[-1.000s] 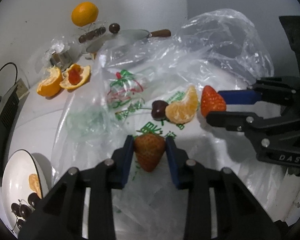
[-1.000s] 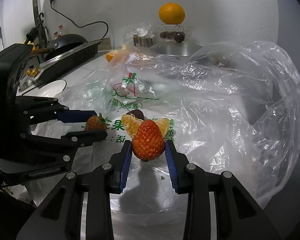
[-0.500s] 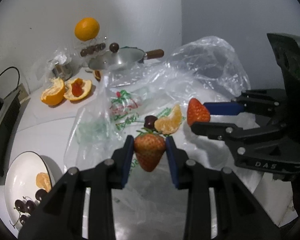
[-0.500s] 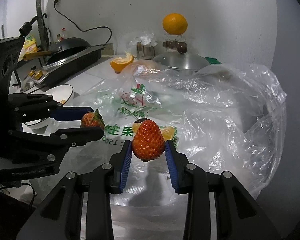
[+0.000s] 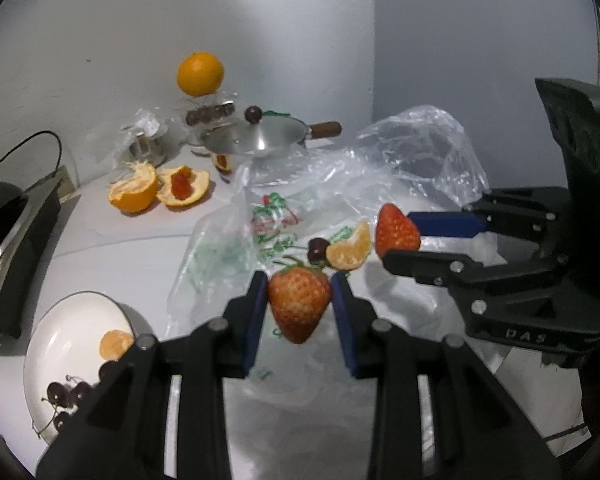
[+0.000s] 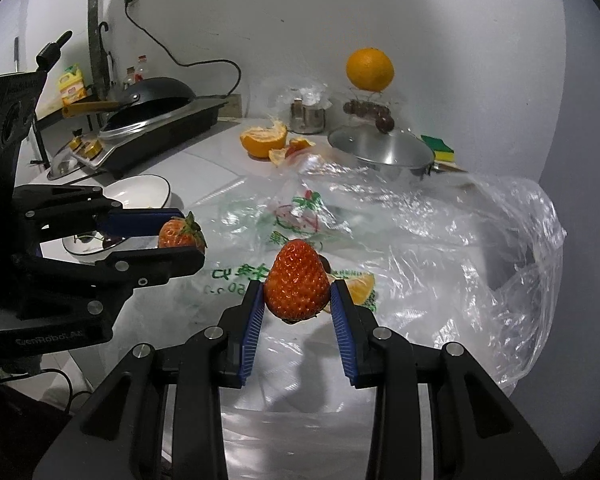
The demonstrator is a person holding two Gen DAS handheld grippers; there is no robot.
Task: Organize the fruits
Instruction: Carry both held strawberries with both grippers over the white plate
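Note:
My left gripper (image 5: 300,300) is shut on a pale red strawberry (image 5: 298,304), tip down, held above the clear plastic bag (image 5: 340,184). My right gripper (image 6: 298,300) is shut on a deeper red strawberry (image 6: 296,280), tip up. Each gripper shows in the other's view: the right gripper (image 5: 400,240) with its strawberry (image 5: 396,232) on the right, the left gripper (image 6: 176,236) with its leafy strawberry (image 6: 180,234) on the left. A tangerine segment (image 5: 350,248) and a dark cherry (image 5: 316,250) lie on the bag. The white plate (image 5: 60,336) at lower left holds a tangerine piece (image 5: 114,344) and cherries (image 5: 66,396).
At the back are a whole orange (image 5: 200,74) on a stand, a steel pan lid (image 5: 260,140), a small metal cup (image 5: 144,146) and peeled orange halves (image 5: 134,190). A black cooktop with a pan (image 6: 160,116) fills the far left. A green sponge (image 6: 438,146) lies by the wall.
Both grippers have risen and drawn back with their strawberries, so the bag, segment and cherry look smaller and farther. More of the plate has come into view.

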